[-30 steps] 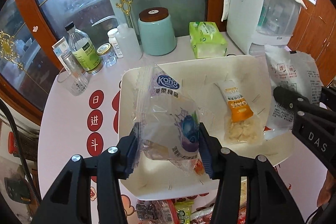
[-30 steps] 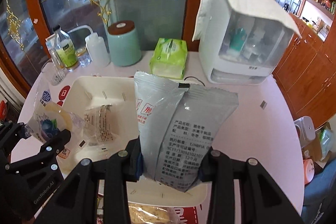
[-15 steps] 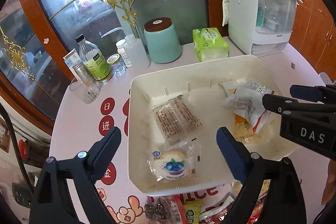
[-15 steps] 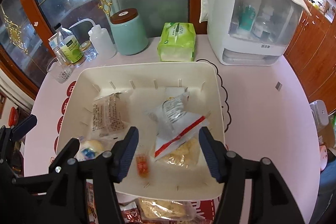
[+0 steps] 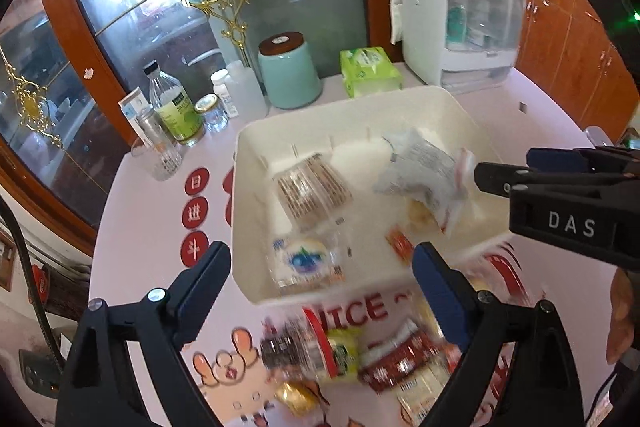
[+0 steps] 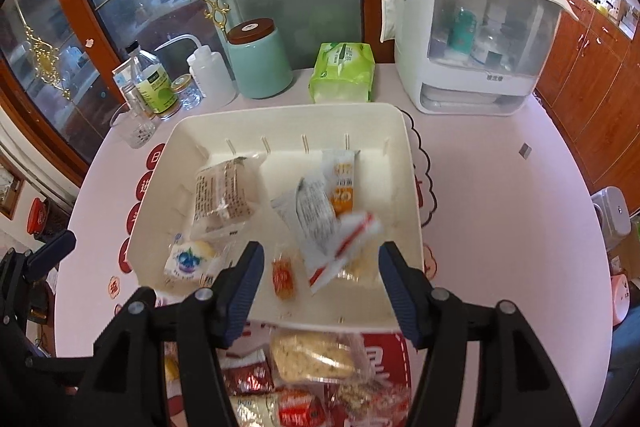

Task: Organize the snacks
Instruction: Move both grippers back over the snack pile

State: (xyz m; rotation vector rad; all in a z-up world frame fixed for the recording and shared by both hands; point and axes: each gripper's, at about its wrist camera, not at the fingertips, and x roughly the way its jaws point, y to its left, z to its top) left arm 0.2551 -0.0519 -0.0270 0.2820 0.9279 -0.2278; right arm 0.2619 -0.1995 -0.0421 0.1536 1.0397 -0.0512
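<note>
A white bin (image 5: 372, 285) sits on the pink table and holds several snack packets. Among them are a blueberry cake packet (image 5: 304, 259), a brown-printed clear packet (image 5: 310, 191) and a grey packet (image 5: 424, 175) with a red stripe. My left gripper (image 5: 322, 267) hangs open and wide above the bin's near edge, with nothing between its fingers. In the right wrist view the bin (image 6: 414, 195) also shows an orange oat packet (image 6: 344, 179) and a small orange candy (image 6: 283, 277). My right gripper (image 6: 320, 275) is open and empty over the near edge. Loose snacks (image 6: 312, 355) lie in front of the bin.
Behind the bin stand a teal jar (image 6: 260, 63), a green tissue pack (image 6: 342, 75), a white storage box (image 6: 472, 39), a squeeze bottle (image 6: 210, 75), a green-labelled bottle (image 6: 152, 83) and a glass cup (image 6: 134, 129). A glass door closes off the back.
Both grippers have opened and let go: the blueberry packet and the grey packet now lie in the bin. Both have drawn back toward the near edge, over the loose snacks.
</note>
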